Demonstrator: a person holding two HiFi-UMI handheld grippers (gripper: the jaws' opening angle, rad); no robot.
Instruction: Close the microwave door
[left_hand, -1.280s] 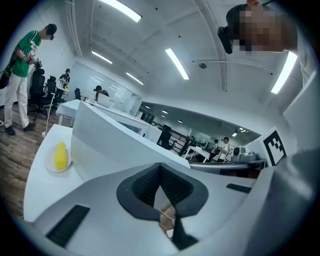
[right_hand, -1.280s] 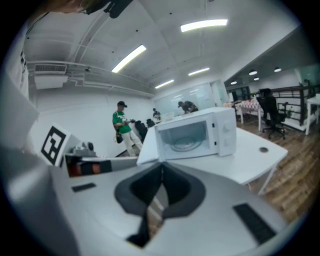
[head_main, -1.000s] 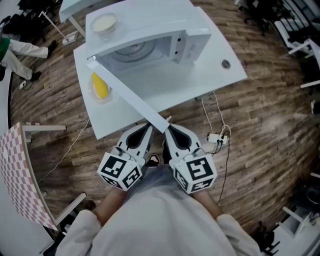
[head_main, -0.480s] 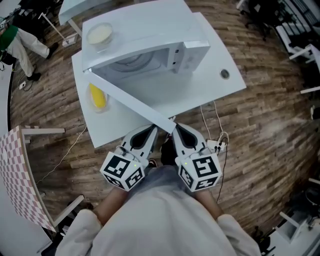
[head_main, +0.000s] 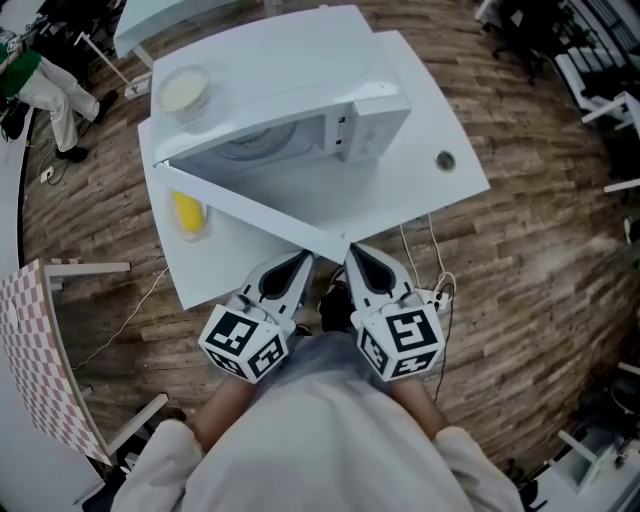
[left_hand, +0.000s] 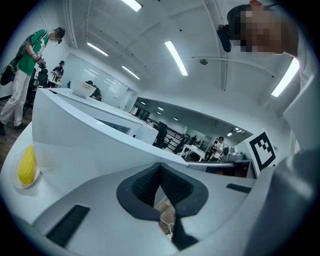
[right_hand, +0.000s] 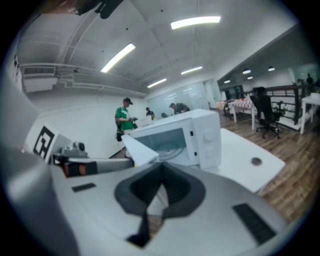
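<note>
One wood-plank floor (head_main: 530, 250) under everything. White desk (head_main: 410, 170) stands on it, with a round cable hole (head_main: 445, 160) near its right end.

White microwave (head_main: 300, 85) sits on the desk, control panel on its right. Cavity exposed; glass turntable visible inside.

Microwave door (head_main: 250, 205) open, swung well out from its hinge at the oven's left side. It runs as a long white panel across the desk toward the person. Free end lies just ahead of the two claw tips, between them. Contact with either tip cannot be confirmed.

Left claw (head_main: 303, 260): jaws together at the tips, nothing between them, door panel right above in the left gripper view. Right claw (head_main: 355, 251): jaws likewise together and empty, door's end just left of its tip. Both held low in front of the person's body, side by side.

Pale bowl (head_main: 183, 90) on the microwave's top, left rear corner.

Yellow corn cob (head_main: 187, 212) on a small dish on the desk, on the far side of the door near the hinge.
</note>
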